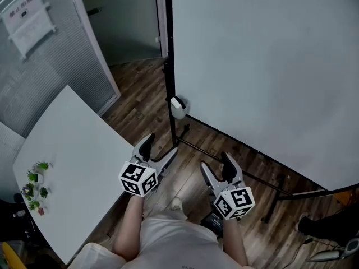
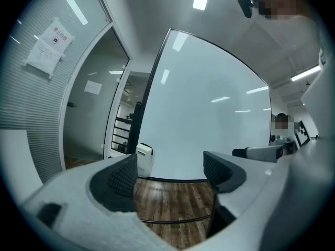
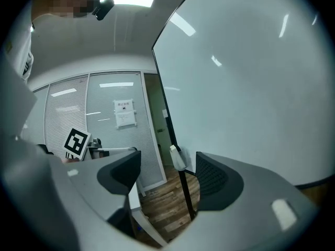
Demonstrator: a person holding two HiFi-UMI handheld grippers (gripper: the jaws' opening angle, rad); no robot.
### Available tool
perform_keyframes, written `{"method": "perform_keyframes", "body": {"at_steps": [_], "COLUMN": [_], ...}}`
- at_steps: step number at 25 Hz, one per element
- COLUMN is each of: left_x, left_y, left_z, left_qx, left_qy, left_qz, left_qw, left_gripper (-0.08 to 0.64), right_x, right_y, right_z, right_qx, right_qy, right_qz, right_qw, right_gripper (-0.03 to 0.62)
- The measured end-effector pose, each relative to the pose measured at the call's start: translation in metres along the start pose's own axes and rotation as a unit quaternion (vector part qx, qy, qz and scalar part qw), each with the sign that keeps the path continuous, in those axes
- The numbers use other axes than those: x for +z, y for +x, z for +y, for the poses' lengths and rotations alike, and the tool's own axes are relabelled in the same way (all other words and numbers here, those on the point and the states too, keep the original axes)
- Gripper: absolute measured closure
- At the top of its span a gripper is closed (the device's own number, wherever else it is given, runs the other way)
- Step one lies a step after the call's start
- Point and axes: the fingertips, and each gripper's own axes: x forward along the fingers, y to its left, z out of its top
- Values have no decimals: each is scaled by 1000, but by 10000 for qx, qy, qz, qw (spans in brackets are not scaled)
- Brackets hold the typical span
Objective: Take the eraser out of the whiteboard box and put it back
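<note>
A small white whiteboard box (image 1: 178,106) hangs at the lower left corner of the big whiteboard (image 1: 263,66). It also shows in the left gripper view as the box (image 2: 144,158), and in the right gripper view as the box (image 3: 177,157). No eraser shows; the box's inside is hidden. My left gripper (image 1: 161,149) is held short of the box, open and empty (image 2: 170,174). My right gripper (image 1: 216,164) is beside it, also open with nothing between its pads (image 3: 166,175). Both point toward the board, well apart from the box.
A white table (image 1: 73,172) stands at the left with small potted plants (image 1: 35,186) near its corner. The whiteboard's black stand bars (image 1: 224,150) run along the wooden floor ahead. A glass wall with blinds and a paper notice (image 1: 25,10) is at the far left.
</note>
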Motion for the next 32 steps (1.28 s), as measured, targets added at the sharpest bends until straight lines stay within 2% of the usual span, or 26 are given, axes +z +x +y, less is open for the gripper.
{"method": "perform_keyframes", "body": {"at_steps": [7, 17, 25, 32], "left_x": [4, 12, 18, 17], "left_y": [48, 71, 80, 98], "left_z": [36, 53, 64, 71], "left_qx": [-127, -171, -88, -87], "left_qy": [10, -81, -68, 49], "left_qz": [105, -33, -146, -41], "left_qw": [9999, 9998, 9998, 9999], "left_gripper": [176, 189, 193, 196], "right_x": [3, 11, 7, 7], "right_y": [46, 61, 76, 94], "right_z": [-26, -46, -50, -63], "right_qx": [-165, -365, -226, -193], "right_qy": [4, -72, 18, 12], "right_qz": [37, 46, 56, 87], "right_qw": [9999, 9993, 9997, 9998], "right_gripper": [265, 268, 267, 267]}}
